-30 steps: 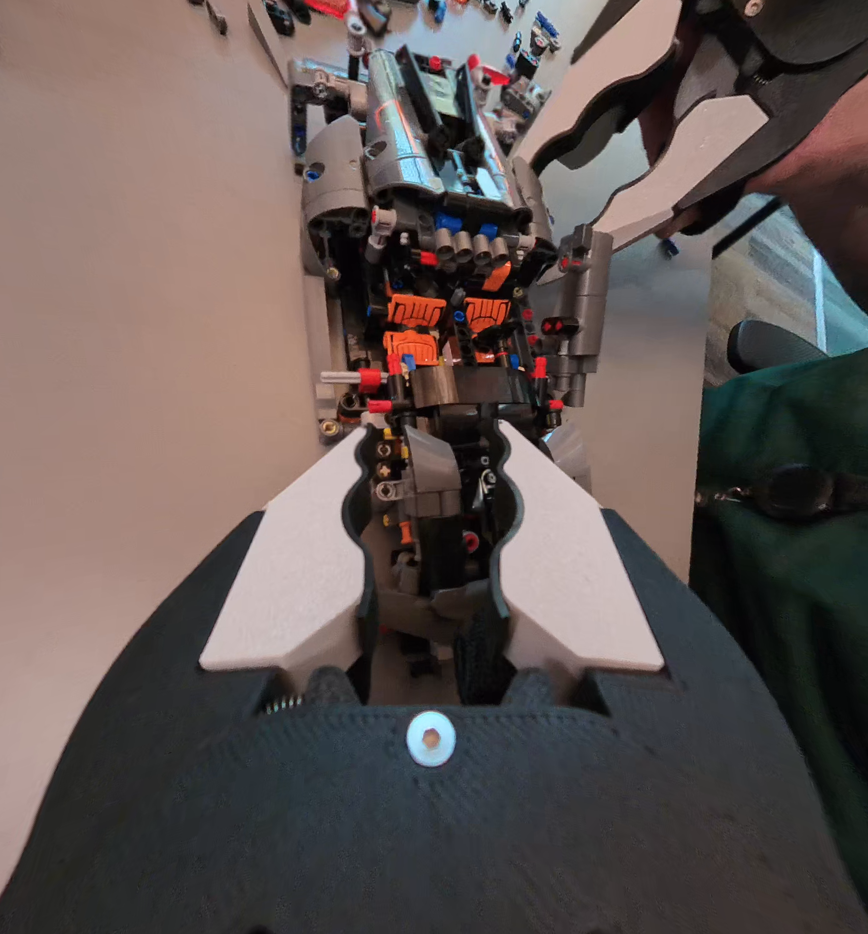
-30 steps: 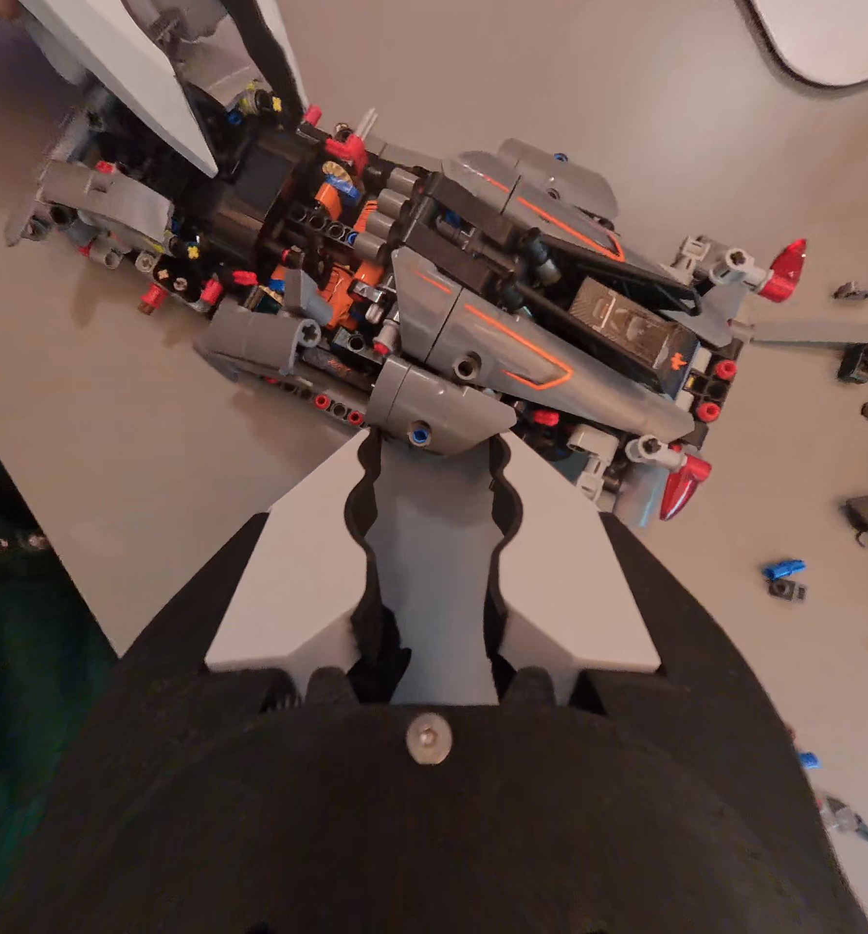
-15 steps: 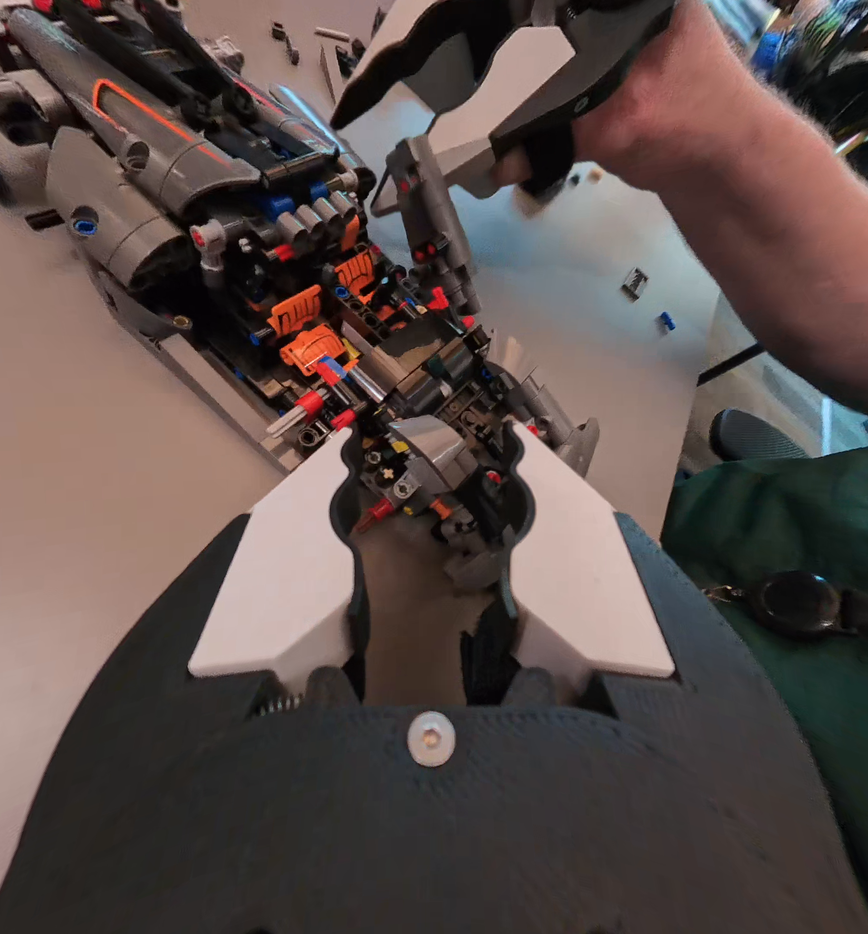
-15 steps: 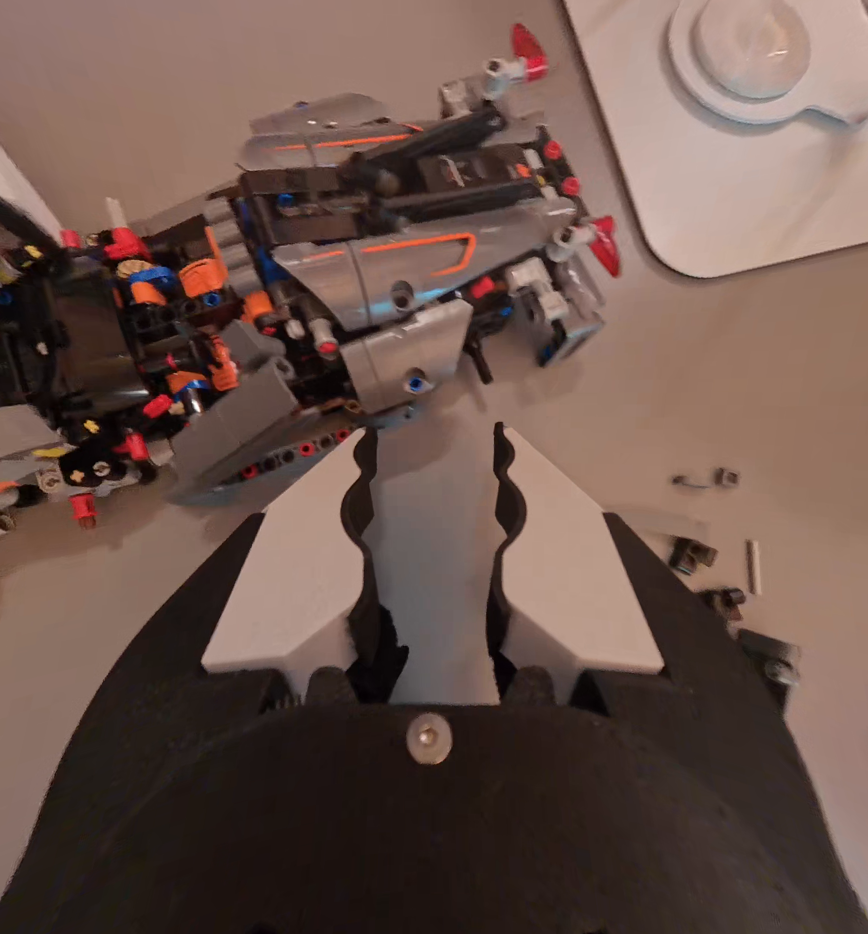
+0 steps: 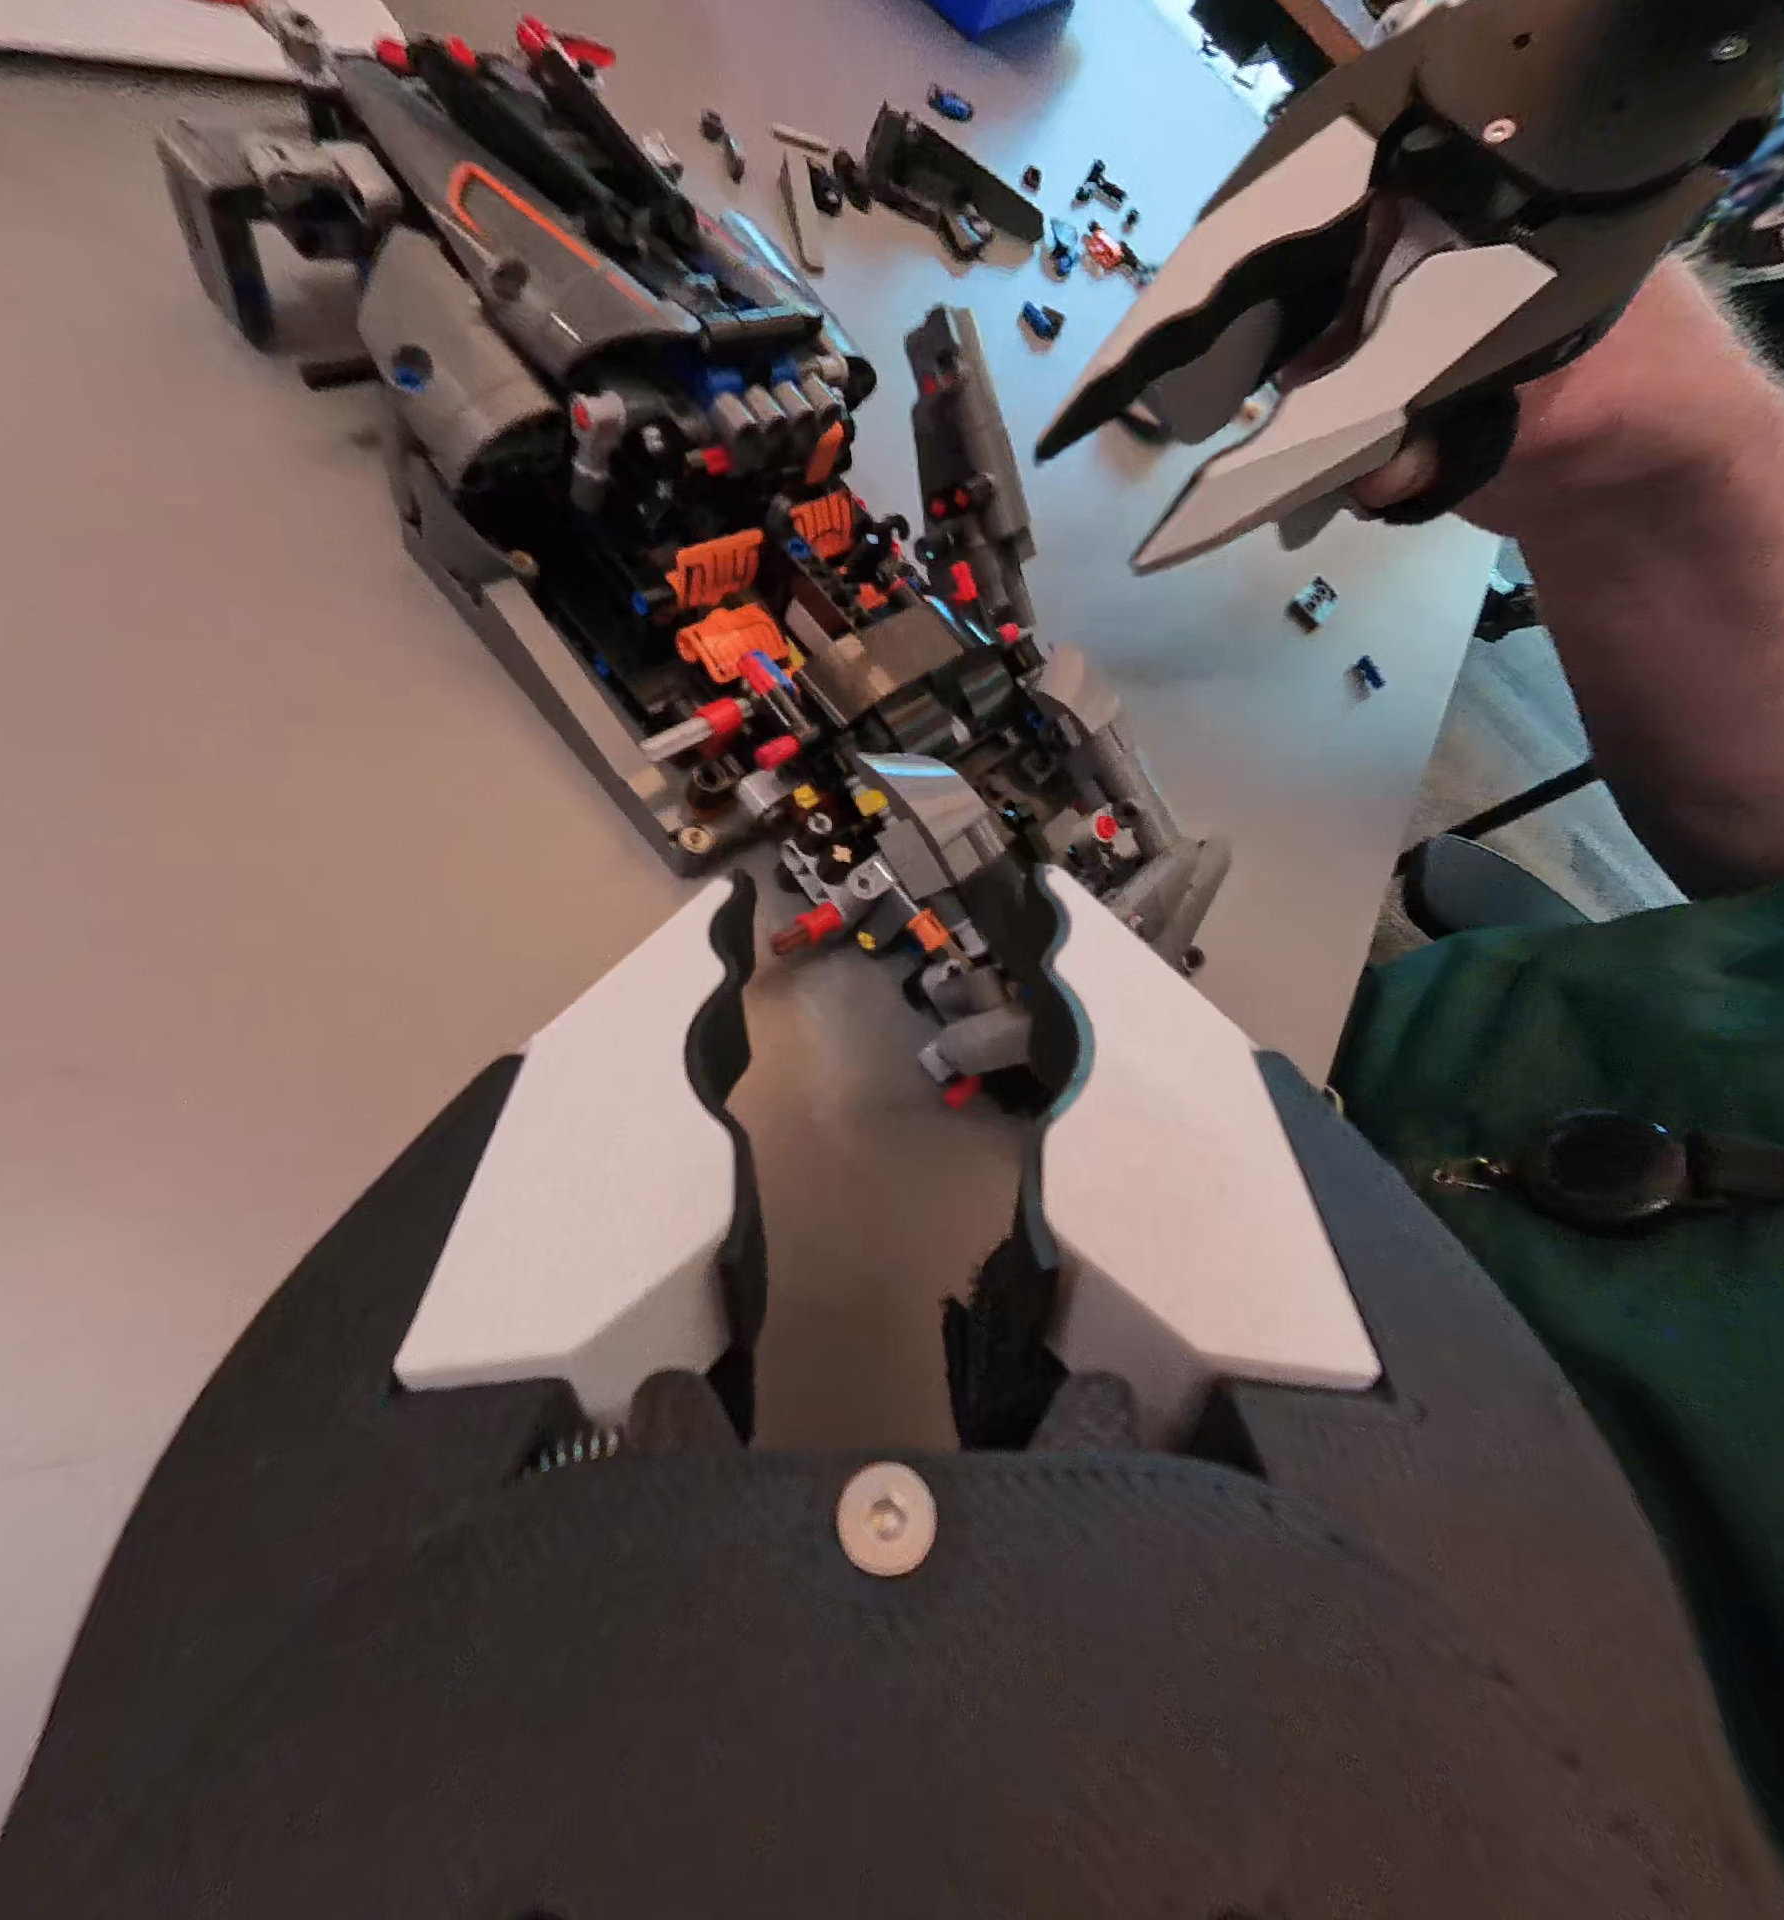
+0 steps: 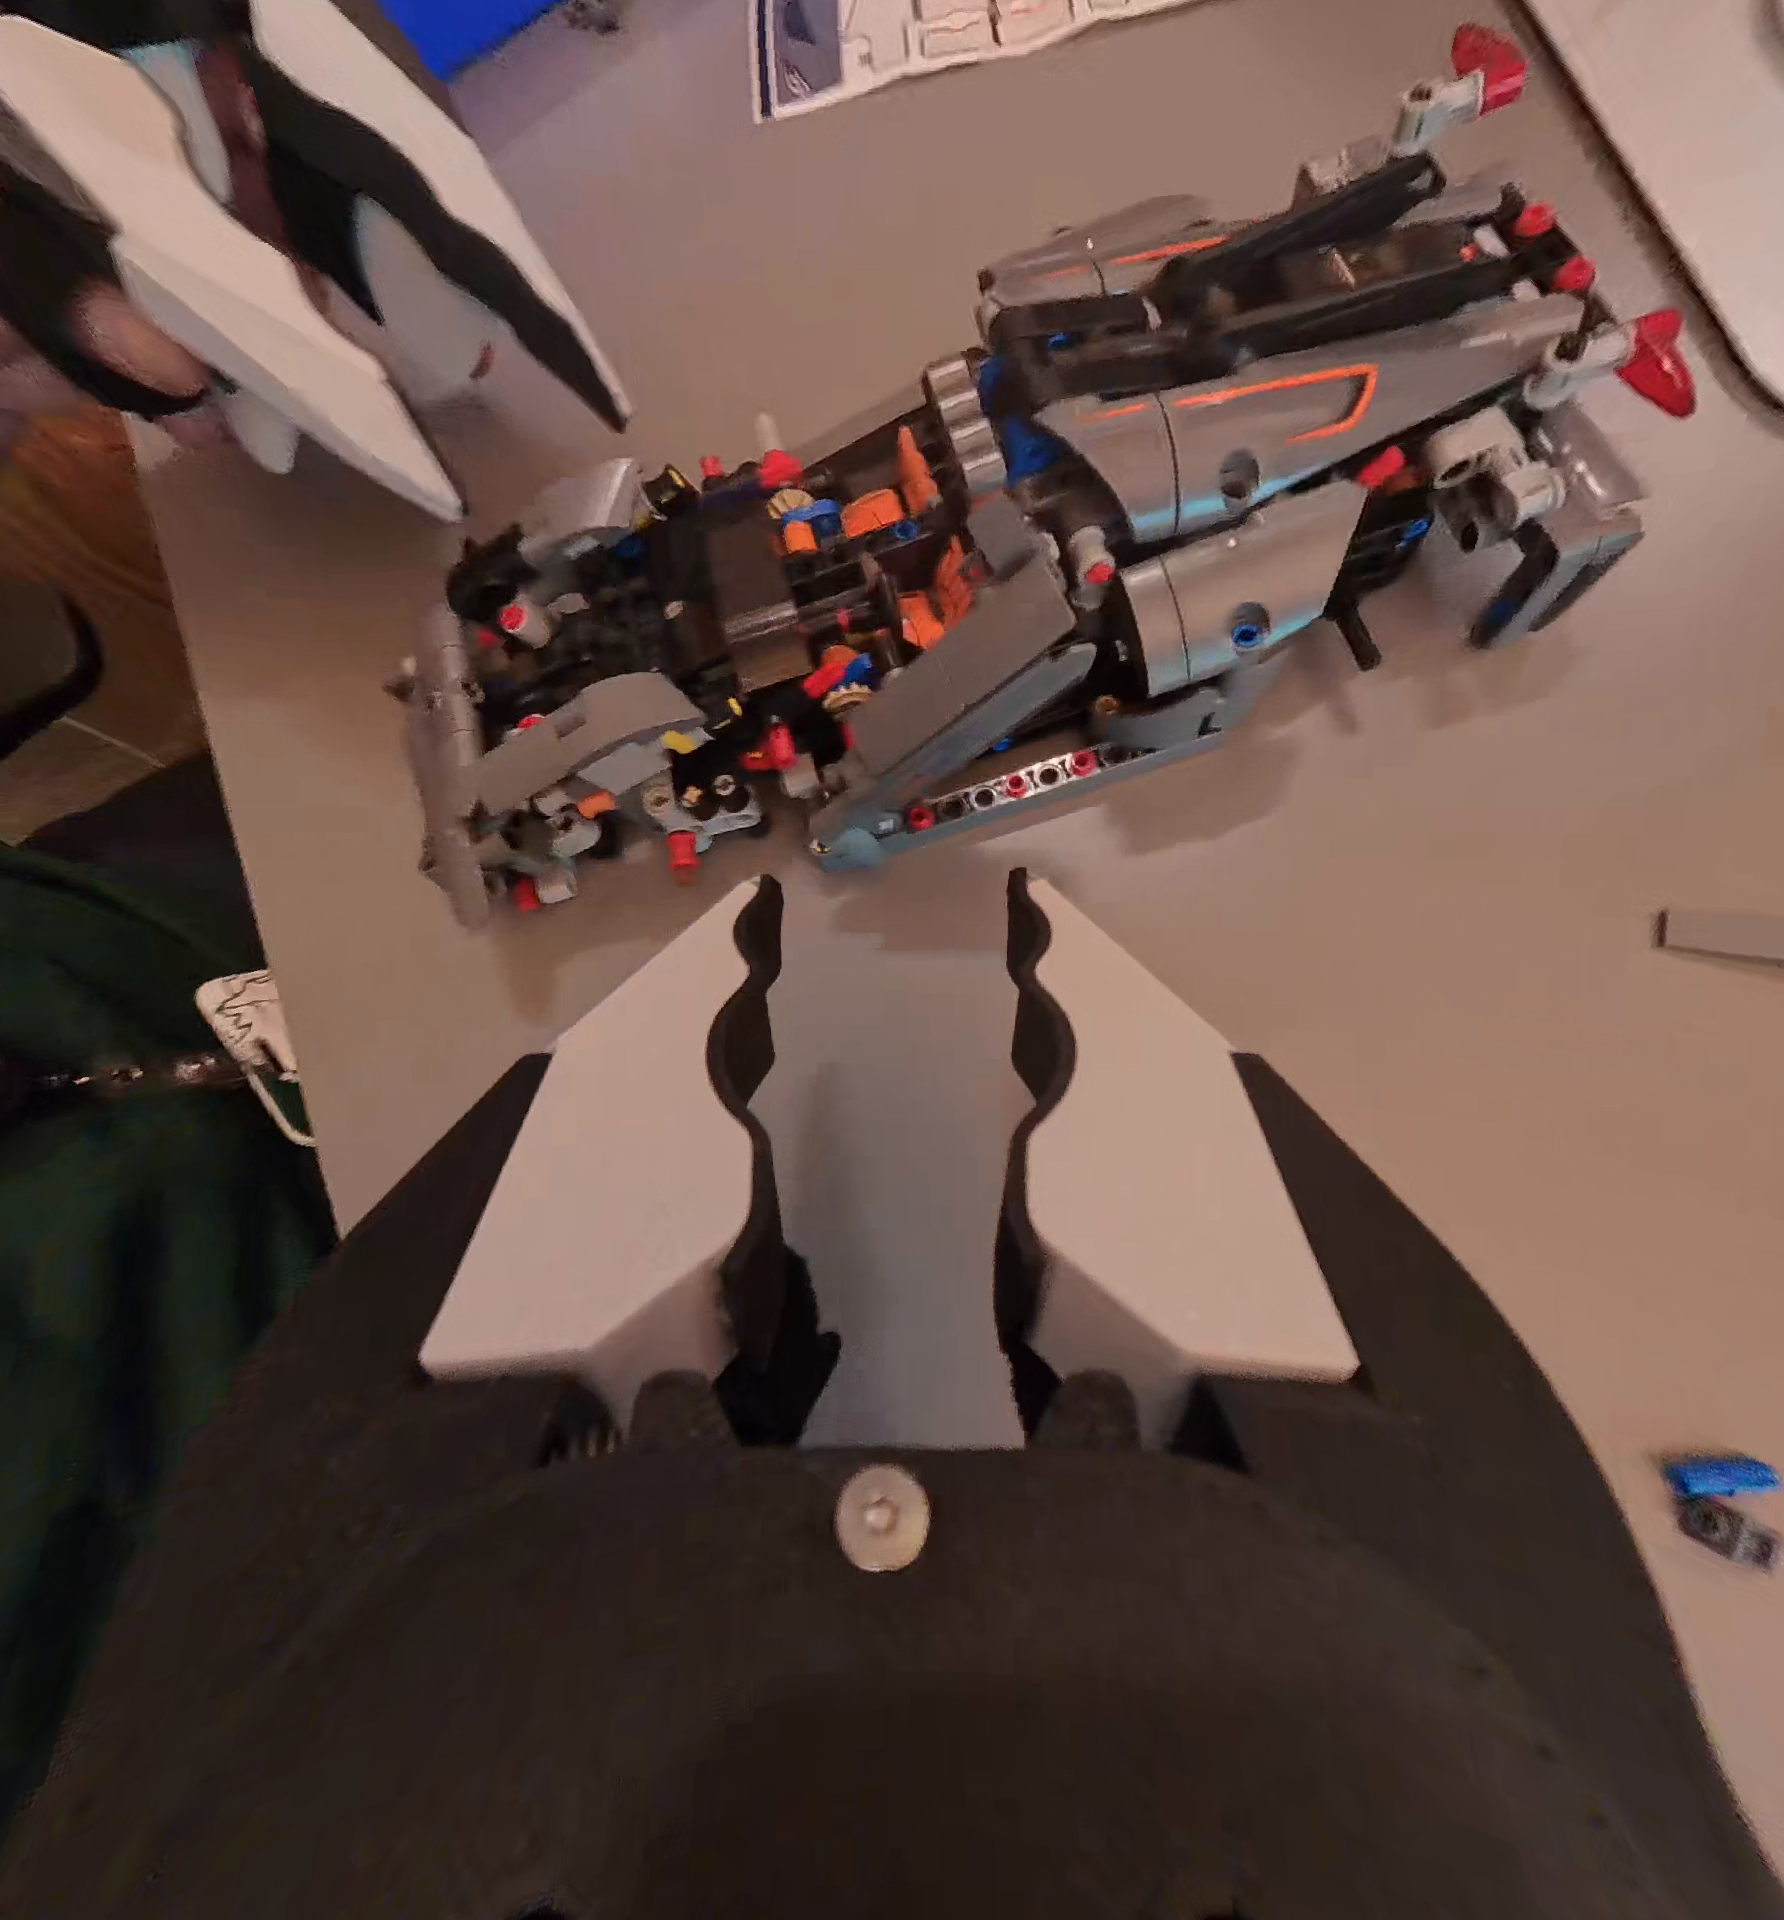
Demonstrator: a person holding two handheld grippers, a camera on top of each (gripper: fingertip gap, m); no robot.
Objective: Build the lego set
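Note:
The partly built grey, black and orange lego car (image 5: pixel 597 343) lies on the table, its nose toward me; it also shows in the right wrist view (image 6: pixel 1210 457). My left gripper (image 5: pixel 893 904) is open and empty, hovering above the car's nose. In the right wrist view it (image 6: pixel 540 462) hangs clear of the car at the upper left. My right gripper (image 6: pixel 888 894) is open and empty over bare table beside the car's side beam. In the left wrist view it (image 5: pixel 1090 509) hovers to the car's right. A grey door panel (image 5: pixel 961 436) stands up from the car.
Loose parts (image 5: pixel 950 187) lie beyond the car. A blue piece (image 6: pixel 1719 1475) and a grey strip (image 6: pixel 1750 940) lie at the right. A booklet (image 6: pixel 971 42) and a white pad (image 6: pixel 1750 208) sit at the back. The table edge and a person's green clothing (image 5: pixel 1594 1351) are close by. My right tips are roughly 15 cm from the blue piece (image 6: pixel 1719 1475).
My left gripper, which was closed around the car's nose, has let go and lifted away. My right gripper has drawn back from the car's side. The car has swung round on the table.

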